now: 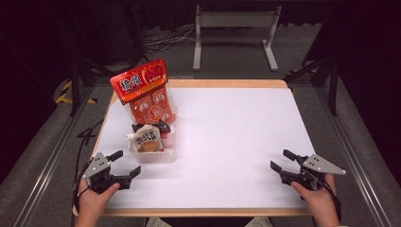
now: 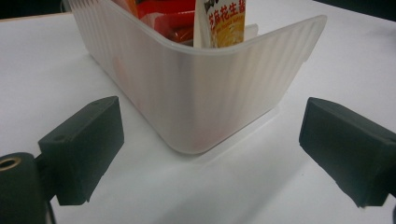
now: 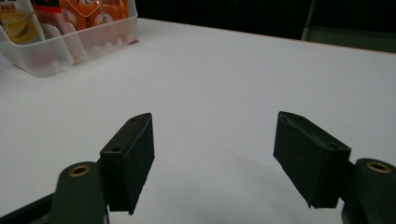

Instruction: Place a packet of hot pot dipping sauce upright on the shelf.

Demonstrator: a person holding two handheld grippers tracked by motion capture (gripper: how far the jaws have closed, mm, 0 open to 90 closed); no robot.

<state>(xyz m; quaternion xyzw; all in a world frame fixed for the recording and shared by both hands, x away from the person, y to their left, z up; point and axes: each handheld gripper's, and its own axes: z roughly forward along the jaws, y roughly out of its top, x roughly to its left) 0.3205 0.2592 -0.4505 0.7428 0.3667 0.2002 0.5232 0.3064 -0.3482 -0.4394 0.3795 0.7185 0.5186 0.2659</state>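
A translucent plastic bin (image 1: 163, 154) stands at the table's left side. In it are a tall red and orange snack pack (image 1: 143, 90) and a white sauce pouch (image 1: 145, 140). My left gripper (image 1: 126, 163) rests near the front left corner, open, its jaws pointing at the bin's near corner (image 2: 201, 107) a short way off. The pouch (image 2: 224, 21) pokes above the bin's rim. My right gripper (image 1: 281, 160) sits open at the front right, nothing between its jaws (image 3: 212, 158). The bin (image 3: 70, 46) lies far off at the upper left in the right gripper view.
The white table top (image 1: 227, 132) has a wooden edge. Beyond the table's far edge stands a grey metal frame (image 1: 234, 33) on a dark floor with cables. Black stands flank the table on both sides.
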